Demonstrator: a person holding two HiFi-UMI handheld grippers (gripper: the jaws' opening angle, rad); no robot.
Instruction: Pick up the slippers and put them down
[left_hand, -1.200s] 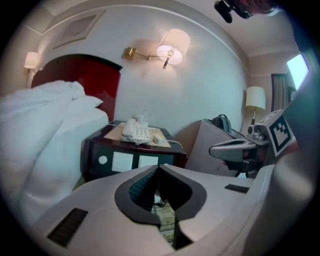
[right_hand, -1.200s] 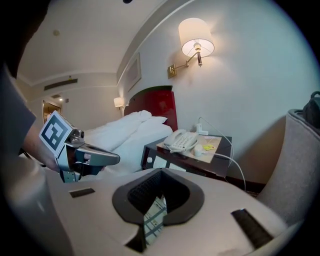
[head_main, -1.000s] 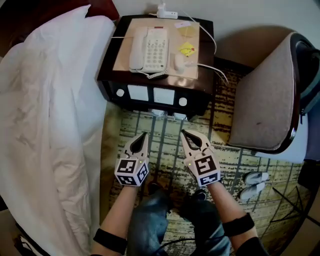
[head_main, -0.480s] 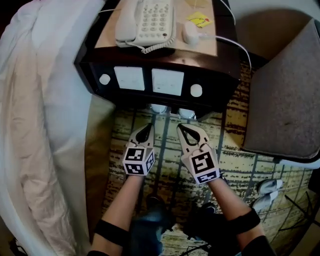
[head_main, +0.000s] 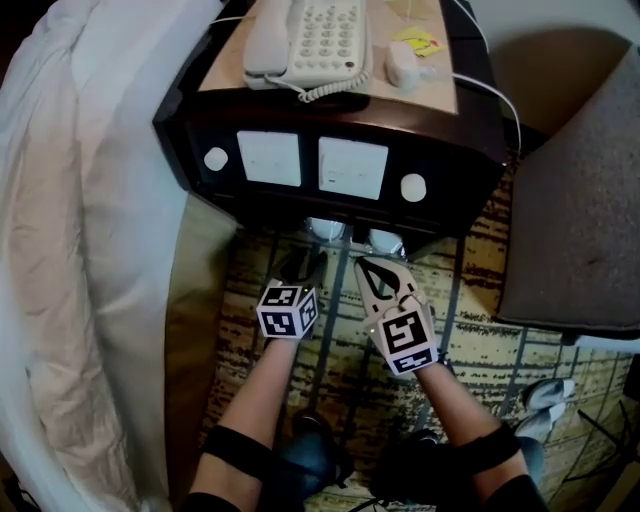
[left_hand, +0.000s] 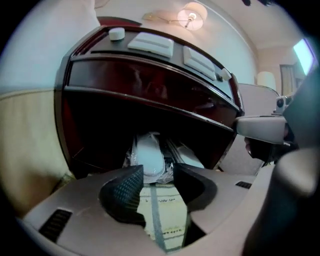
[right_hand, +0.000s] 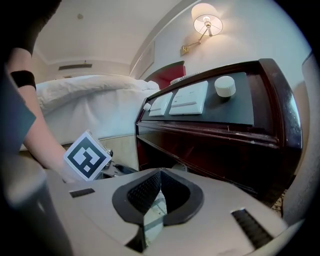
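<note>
Two white slippers in clear wrap lie side by side in the dark gap under the nightstand, one slipper (head_main: 323, 229) on the left and the other slipper (head_main: 386, 240) on the right. In the left gripper view the wrapped slippers (left_hand: 150, 156) sit just beyond my jaws. My left gripper (head_main: 302, 266) (left_hand: 159, 176) points at them; its jaws are opening and nothing is between them. My right gripper (head_main: 367, 266) (right_hand: 160, 176) is shut and empty, beside the left one over the patterned carpet.
The dark wooden nightstand (head_main: 330, 130) overhangs the slippers and carries a white telephone (head_main: 310, 40). A white bed (head_main: 90, 250) runs along the left. An upholstered chair (head_main: 580, 220) stands at the right. Another white slipper pair (head_main: 545, 400) lies on the carpet at lower right.
Both grippers have dropped toward the floor and moved in toward the gap under the nightstand. The left jaws, shut before, have parted. The right jaws stay shut.
</note>
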